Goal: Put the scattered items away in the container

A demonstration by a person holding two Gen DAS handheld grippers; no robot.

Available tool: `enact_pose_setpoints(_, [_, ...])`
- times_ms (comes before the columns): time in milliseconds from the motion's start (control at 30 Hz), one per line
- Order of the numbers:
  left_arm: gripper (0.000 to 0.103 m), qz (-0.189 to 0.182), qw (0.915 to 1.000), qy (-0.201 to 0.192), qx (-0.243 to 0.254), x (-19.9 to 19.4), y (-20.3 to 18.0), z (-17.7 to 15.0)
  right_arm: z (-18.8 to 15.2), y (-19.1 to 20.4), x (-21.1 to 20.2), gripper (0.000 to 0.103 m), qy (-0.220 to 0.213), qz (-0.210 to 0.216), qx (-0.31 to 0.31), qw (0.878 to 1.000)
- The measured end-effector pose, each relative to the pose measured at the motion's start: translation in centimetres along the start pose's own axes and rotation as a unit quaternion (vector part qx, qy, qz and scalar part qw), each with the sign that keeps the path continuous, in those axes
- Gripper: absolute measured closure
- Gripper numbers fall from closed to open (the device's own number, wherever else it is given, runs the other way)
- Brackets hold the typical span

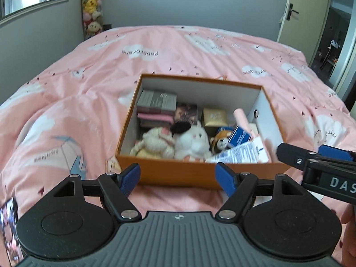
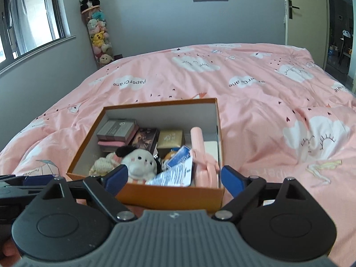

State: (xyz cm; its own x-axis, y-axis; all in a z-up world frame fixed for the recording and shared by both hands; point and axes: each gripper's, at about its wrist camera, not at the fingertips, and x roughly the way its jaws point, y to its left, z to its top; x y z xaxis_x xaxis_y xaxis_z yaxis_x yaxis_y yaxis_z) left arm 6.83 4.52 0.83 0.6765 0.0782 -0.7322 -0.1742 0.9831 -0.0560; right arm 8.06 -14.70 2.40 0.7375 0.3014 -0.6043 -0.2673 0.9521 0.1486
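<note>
An open orange box (image 1: 178, 174) (image 2: 169, 197) sits on the pink duvet (image 1: 77, 102), filled with items. Inside lie a white plush dog (image 1: 195, 141) (image 2: 141, 162), a cream knitted plush (image 1: 155, 144), a small fox plush (image 1: 220, 143), a white and blue tube (image 1: 240, 153) (image 2: 175, 173), a gold box (image 1: 214, 116), stacked grey boxes (image 1: 156, 100) and a pink device (image 2: 203, 155). My left gripper (image 1: 178, 178) stands open and empty in front of the box's near wall. My right gripper (image 2: 174, 178) is open and empty at the box's near right corner.
The duvet spreads wide around the box, with folds at the left. A column of hanging plush toys (image 2: 100, 35) is in the far corner beside a window (image 2: 29, 22). A door (image 2: 304, 11) stands open at the right. A phone (image 1: 9, 229) lies at the lower left.
</note>
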Motion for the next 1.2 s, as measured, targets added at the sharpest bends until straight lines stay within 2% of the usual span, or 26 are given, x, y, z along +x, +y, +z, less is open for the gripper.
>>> enact_pose_setpoints(167, [0.016,0.005,0.9999,0.015,-0.003,-0.1,0.0,-1.1,-1.0,-0.5,-0.5,0.006,0.003,-0.004,0.019,1.000])
enact_pose_setpoints(367, [0.016,0.005,0.9997,0.021,0.005,0.0,-0.6,-1.5,-1.9,-0.3,0.5,0.005,0.045,-0.010,0.012,0.999])
enact_pose_setpoints(533, [0.016,0.025,0.9990,0.034,0.010,0.6,-0.9,-1.7,-2.6,-0.1,1.6,0.005,0.073,-0.011,0.008,0.997])
enact_pose_setpoints(1200, [0.016,0.030,0.9985,0.045,0.009,0.9,-0.8,-1.9,-2.8,0.0,1.6,0.006,0.083,-0.022,0.007,0.996])
